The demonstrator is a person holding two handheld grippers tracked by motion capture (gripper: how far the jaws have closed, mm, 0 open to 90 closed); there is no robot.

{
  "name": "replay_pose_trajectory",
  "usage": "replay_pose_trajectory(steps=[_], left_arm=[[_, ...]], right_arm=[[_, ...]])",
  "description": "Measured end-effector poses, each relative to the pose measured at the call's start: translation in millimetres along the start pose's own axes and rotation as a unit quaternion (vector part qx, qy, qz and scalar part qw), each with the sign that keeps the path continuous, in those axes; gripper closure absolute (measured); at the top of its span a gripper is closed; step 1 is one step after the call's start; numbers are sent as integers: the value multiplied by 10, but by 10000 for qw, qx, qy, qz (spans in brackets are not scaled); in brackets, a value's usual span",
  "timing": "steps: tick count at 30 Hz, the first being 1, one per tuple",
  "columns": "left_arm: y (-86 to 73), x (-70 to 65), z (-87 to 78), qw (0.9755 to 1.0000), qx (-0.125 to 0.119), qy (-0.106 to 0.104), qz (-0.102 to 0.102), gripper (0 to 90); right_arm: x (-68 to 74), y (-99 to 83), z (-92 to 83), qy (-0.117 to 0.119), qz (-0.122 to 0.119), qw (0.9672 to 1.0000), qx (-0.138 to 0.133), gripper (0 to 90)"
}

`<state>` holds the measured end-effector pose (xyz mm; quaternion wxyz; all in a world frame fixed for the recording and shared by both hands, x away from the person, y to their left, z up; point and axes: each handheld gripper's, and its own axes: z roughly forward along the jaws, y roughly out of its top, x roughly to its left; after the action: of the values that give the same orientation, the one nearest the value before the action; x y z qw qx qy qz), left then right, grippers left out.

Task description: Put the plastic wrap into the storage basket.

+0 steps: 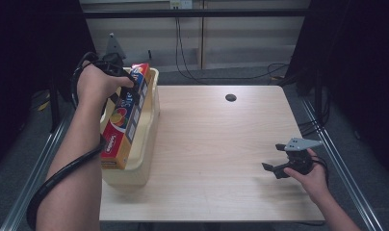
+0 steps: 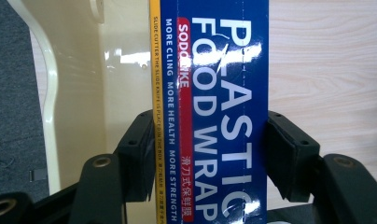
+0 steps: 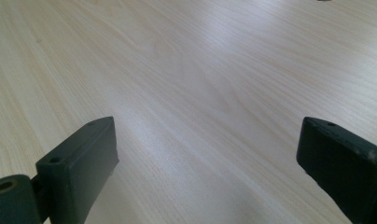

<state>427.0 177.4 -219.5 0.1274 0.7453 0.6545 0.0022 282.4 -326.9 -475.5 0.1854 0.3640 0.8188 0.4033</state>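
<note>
The bench (image 1: 212,144) is bare wood from the middle to the right, with lots of room to pass. A yellow tub (image 1: 143,139) with a long box (image 1: 127,115) blocks the left edge.

— We see a tabletop (image 1: 216,144) of pale wood grain, smooth, with a soft sheen where light falls.

— We agree. The plastic wrap box (image 2: 214,107) looks like printed cardboard, glossy, with bright glare on its blue face.

— The cream bin (image 1: 151,125) beside it reads as smooth, shiny plastic.

— And the left tongs (image 2: 210,158) and right tongs (image 3: 210,168) look matt black, slightly scuffed.
</note>
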Motion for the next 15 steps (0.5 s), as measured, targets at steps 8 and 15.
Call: replay_pose_trajectory(steps=[8, 15], left_arm=[[-31, 46, 24, 10000, 18, -3, -59, 415], [-78, 90, 18, 10000, 10, 13, -73, 415]], right_arm=[[-1, 0, 0, 1, -5, 10000, -24, 48], [-2, 1, 0, 4, -7, 10000, -25, 48]])
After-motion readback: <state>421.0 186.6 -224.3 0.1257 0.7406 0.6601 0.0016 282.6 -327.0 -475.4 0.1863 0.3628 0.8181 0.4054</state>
